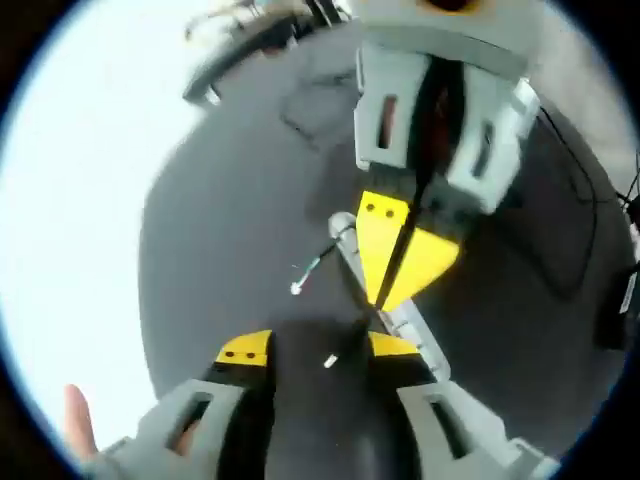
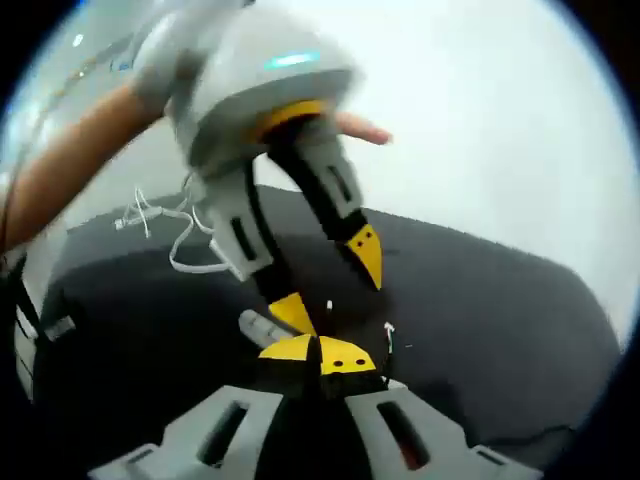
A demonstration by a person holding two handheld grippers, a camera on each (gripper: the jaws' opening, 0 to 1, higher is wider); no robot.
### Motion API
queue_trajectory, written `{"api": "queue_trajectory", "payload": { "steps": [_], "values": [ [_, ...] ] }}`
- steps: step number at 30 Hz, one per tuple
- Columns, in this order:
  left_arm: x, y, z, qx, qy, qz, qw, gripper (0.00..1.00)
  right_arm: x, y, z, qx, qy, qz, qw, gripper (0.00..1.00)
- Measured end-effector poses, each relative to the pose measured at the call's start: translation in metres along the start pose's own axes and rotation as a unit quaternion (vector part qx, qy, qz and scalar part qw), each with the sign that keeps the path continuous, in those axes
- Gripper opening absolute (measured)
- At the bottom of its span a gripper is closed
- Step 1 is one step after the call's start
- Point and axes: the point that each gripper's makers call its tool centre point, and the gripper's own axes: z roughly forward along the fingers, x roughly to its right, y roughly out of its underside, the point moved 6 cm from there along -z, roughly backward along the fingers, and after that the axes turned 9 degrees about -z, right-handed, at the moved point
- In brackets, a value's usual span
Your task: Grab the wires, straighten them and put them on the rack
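A thin dark wire (image 1: 322,258) with white tips lies over the dark grey tabletop (image 1: 220,220). My right gripper (image 1: 388,288) comes down from the top of the left gripper view, its yellow jaws shut on the wire's middle. One white tip (image 1: 297,289) sticks out to the left. The other tip (image 1: 330,361) lies between the jaws of my left gripper (image 1: 318,348), which stands open. In the right gripper view my right gripper (image 2: 320,352) is shut at the bottom. My left gripper (image 2: 330,285) hangs open just above it, near the wire tip (image 2: 388,328).
A pale grey bar (image 1: 410,325) lies on the table under the jaws. White cables (image 2: 160,220) are bundled at the table's far left edge. A black cable (image 1: 585,200) runs along the right side. A person's bare forearm (image 2: 70,170) holds the left gripper.
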Motion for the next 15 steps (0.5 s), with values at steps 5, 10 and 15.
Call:
{"api": "queue_trajectory", "payload": {
  "steps": [5,10,15],
  "values": [
    [0.012,0.014,0.001,0.083,-0.042,-0.034,0.9951,0.21,-0.006,0.008,-0.001,-0.032,0.009,-0.056,0.9978,0.00],
    [0.015,0.019,0.003,0.127,-0.065,-0.081,0.9865,0.18,-0.013,0.018,0.009,-0.042,0.011,-0.093,0.9947,0.00],
    [0.006,0.015,-0.003,0.126,-0.126,-0.057,0.9824,0.31,-0.010,0.020,0.006,-0.057,-0.009,-0.041,0.9975,0.00]
  ]
}}
